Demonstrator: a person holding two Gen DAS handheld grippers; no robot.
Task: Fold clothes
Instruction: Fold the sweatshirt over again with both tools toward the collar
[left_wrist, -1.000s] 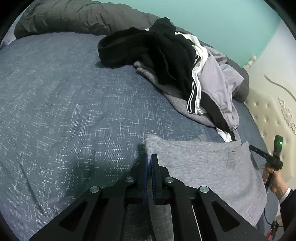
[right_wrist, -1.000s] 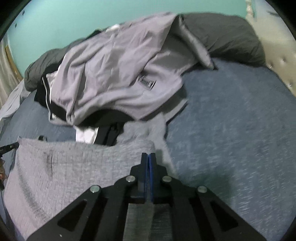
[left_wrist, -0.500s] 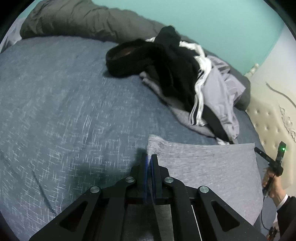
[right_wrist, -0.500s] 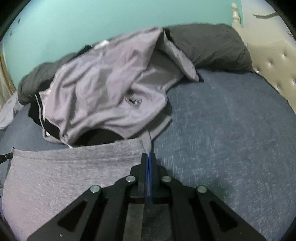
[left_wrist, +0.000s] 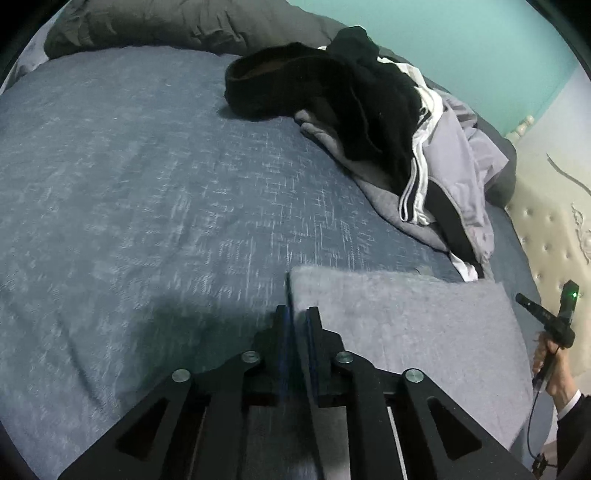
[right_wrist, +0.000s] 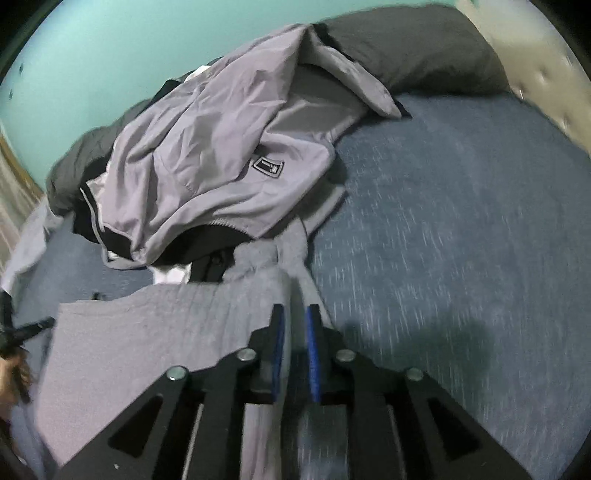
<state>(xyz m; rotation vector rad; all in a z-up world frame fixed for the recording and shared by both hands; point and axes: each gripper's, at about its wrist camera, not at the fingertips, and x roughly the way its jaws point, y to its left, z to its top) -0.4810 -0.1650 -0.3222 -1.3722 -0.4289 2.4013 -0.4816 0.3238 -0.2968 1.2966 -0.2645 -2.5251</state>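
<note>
No container lay in either view; the clothes sat loose on the blue bedspread (left_wrist: 155, 192). The only label was a small dark rectangular patch (right_wrist: 267, 167) with a pale mark on the lilac jacket (right_wrist: 207, 147), its lettering too small to read. The grey garment (left_wrist: 402, 332) being folded lay flat on the bedspread at the near edge, stretched between the 2 grippers. In the left wrist view it filled the area from 5 to 3 o'clock, its left corner just at the tips of the left gripper (left_wrist: 297, 314). That gripper's jaws were opening, a narrow gap showing between the blue pads, and the cloth's edge ran into the gap; I could not tell whether the pads still touched it. In the right wrist view the same garment (right_wrist: 155, 332) spread toward 8 o'clock, and a bunched fold of it rose between the fingers of the right gripper (right_wrist: 293, 314), whose jaws were also opening with a clear slit between the pads. The pile of unfolded clothes (left_wrist: 388, 122), black, white-striped and lilac, lay at 1 o'clock in the left view, against a dark grey pillow (right_wrist: 406, 44). A hand (left_wrist: 554, 369) held the right gripper's handle at 4 o'clock.
</note>
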